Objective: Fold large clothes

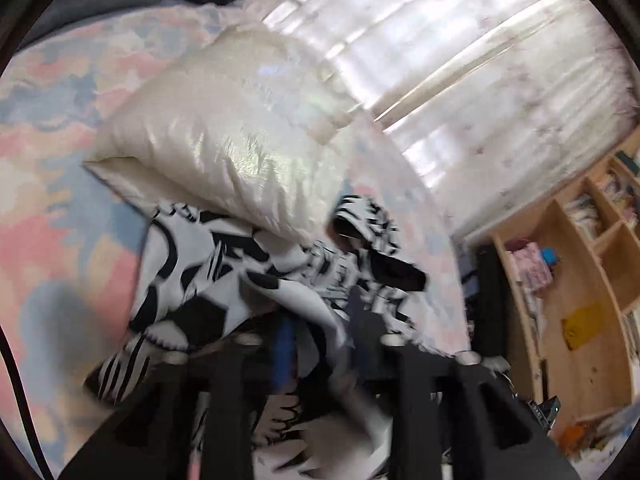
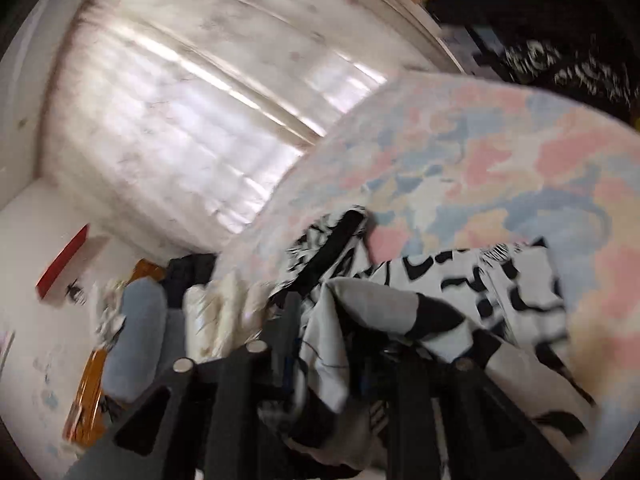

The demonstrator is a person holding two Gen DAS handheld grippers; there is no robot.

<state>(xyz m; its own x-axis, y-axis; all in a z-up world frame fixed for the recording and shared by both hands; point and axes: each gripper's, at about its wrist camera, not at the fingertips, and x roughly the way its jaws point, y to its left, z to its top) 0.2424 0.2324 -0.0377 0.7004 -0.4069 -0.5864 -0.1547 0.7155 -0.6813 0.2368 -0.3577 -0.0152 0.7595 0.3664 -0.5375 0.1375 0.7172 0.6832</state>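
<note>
both wrist views are blurred. in the left wrist view, the left gripper (image 1: 320, 344) fills the bottom of the picture, its dark fingers (image 1: 362, 320) reaching forward with a fold of black-and-white patterned garment (image 1: 224, 264) bunched between them. the cloth runs right into the gap, so the gripper looks clamped on it. past the fingers the garment spreads in a crumpled heap across a bedspread (image 1: 60, 208) printed in soft pink, blue and peach patches. a cream pillow (image 1: 216, 136) lies just beyond, its near edge resting on top of the garment. behind the pillow hang pale curtains (image 1: 460, 48) with daylight coming through. at the far right stands a wooden shelf unit (image 1: 580, 280) holding small coloured items too blurred to name.

in the right wrist view, the right gripper (image 2: 332, 352) also rises from the bottom edge, and the same garment (image 2: 480, 292) is gathered up between and over its fingers, so it too seems closed on the fabric. the rest of the garment trails to the right over the bedspread (image 2: 480, 152). to the left, beside the bed, lies the cream pillow (image 2: 216, 316). further back the curtains (image 2: 180, 120) glow with window light.
</note>
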